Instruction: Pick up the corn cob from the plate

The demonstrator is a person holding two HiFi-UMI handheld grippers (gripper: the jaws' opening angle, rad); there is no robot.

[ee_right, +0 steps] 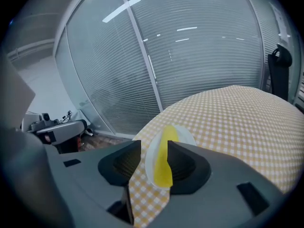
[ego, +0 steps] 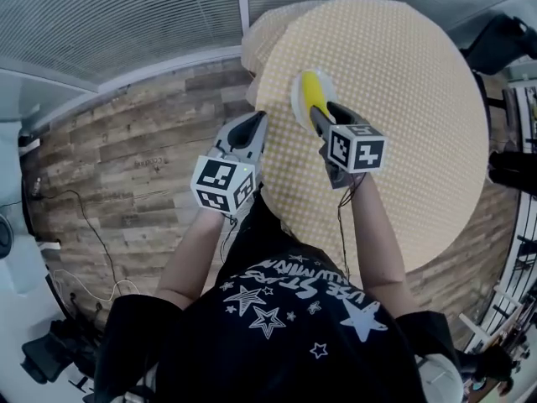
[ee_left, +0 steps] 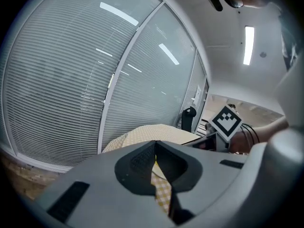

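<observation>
A yellow corn cob lies on a small white plate near the left edge of a round table with a yellow checked cloth. My right gripper hovers just short of the cob's near end. In the right gripper view its jaws stand apart, and the corn cob and plate show through the gap, with neither jaw touching them. My left gripper hangs at the table's left edge, away from the plate. Its jaw tips meet in the left gripper view, with nothing between them.
Wood-plank floor lies left of the table, with cables trailing over it. Glass walls with blinds stand beyond the table. Dark chairs and equipment crowd the right side.
</observation>
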